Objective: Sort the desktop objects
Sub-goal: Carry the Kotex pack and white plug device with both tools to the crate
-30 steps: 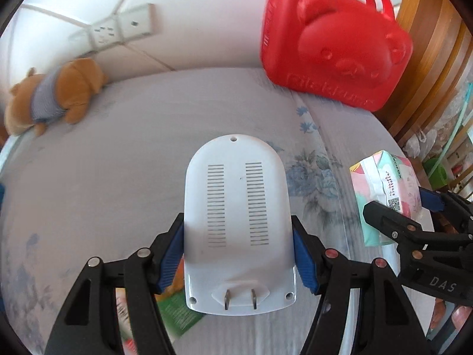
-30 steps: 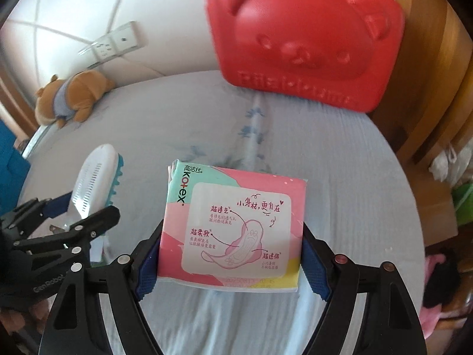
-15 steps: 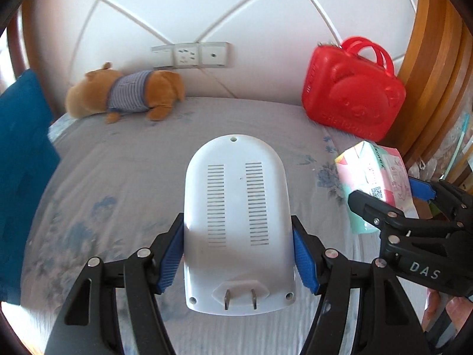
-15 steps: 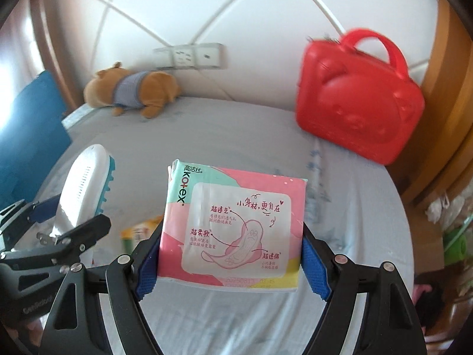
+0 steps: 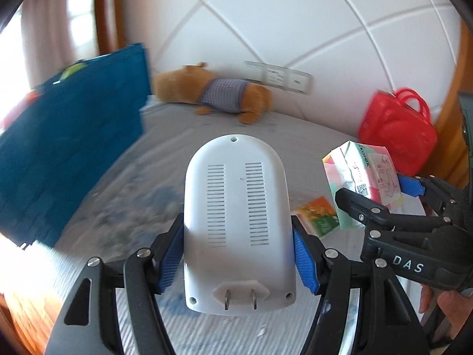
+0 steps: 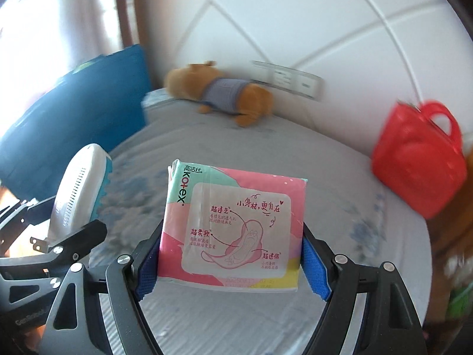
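Note:
My left gripper (image 5: 238,251) is shut on a white plug-in device (image 5: 236,207) with vent slots and two prongs, held above the grey cloth-covered table (image 5: 165,153). My right gripper (image 6: 230,266) is shut on a pink and mint Kotex pad pack (image 6: 236,227), also held above the table. In the left wrist view the pad pack (image 5: 360,177) and right gripper (image 5: 381,204) are to the right. In the right wrist view the white device (image 6: 79,186) and left gripper (image 6: 44,242) are to the left.
A brown plush toy (image 5: 215,91) lies at the back by wall sockets (image 5: 278,77). A red bear-faced case (image 5: 399,136) stands at the back right. A blue bag (image 5: 65,136) stands at the left. An orange-green packet (image 5: 319,219) lies on the cloth.
Both grippers have pulled back and swung left with their objects still held. The red case has shrunk toward the right and the blue bag has come into view on the left.

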### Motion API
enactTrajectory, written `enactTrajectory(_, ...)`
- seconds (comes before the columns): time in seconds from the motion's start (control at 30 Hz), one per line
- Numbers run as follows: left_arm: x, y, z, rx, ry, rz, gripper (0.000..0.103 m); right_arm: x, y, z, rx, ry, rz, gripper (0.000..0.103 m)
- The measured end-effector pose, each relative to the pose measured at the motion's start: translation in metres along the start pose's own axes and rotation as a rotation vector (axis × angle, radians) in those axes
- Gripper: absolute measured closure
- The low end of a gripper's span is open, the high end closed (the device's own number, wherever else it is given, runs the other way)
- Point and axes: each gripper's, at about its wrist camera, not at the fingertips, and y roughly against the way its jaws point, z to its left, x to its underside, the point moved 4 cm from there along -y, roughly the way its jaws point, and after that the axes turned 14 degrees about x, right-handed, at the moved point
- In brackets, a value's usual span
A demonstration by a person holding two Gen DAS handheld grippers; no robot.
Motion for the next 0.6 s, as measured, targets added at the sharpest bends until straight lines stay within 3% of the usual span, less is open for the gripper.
enactTrajectory(0.2, 0.011, 0.052, 0.058, -0.087, 0.089, -0.047, 0.038, -0.018, 0.021, 0.075, -0.099, 0.107, -0.047, 0.023)
enactTrajectory(0.37, 0.007, 0.095, 0.109, -0.116, 0.139, -0.095, 0.038, -0.037, 0.043, 0.141, -0.150, 0.168, -0.096, 0.023)
enactTrajectory(0.6, -0.026, 0.154, 0.191, -0.160, 0.081, -0.162, 0.038, -0.082, 0.072, 0.233, -0.175, 0.181, -0.173, 0.023)
